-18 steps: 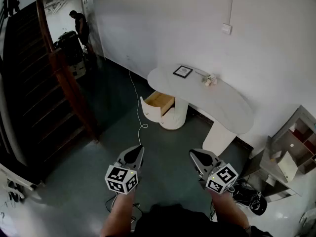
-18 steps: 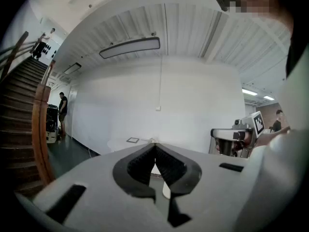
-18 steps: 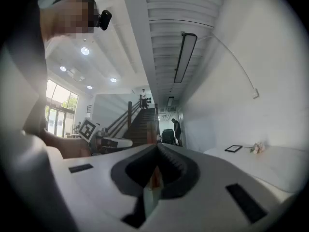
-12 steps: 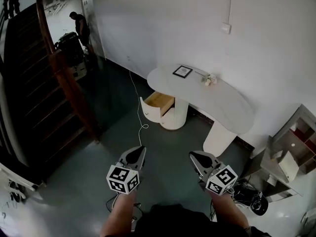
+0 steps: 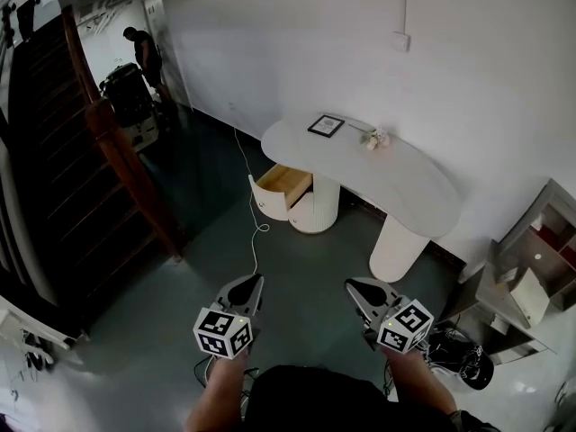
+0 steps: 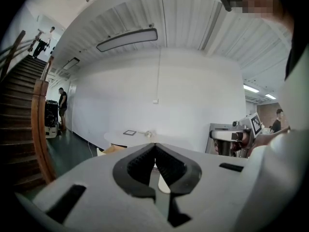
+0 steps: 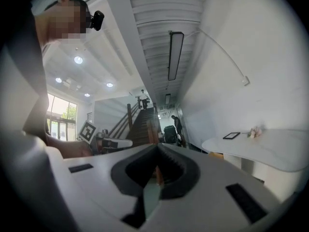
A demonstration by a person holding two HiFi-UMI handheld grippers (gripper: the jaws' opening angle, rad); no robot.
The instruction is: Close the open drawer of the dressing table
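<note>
Dark green floor lay between you and the white tabletop by the wall. Its open drawer stood out under the left end, front panel facing you and leftward, well apart from both tongs. Your left tongs and right tongs were pressed together, empty. The left looked nearer the drawer.
</note>
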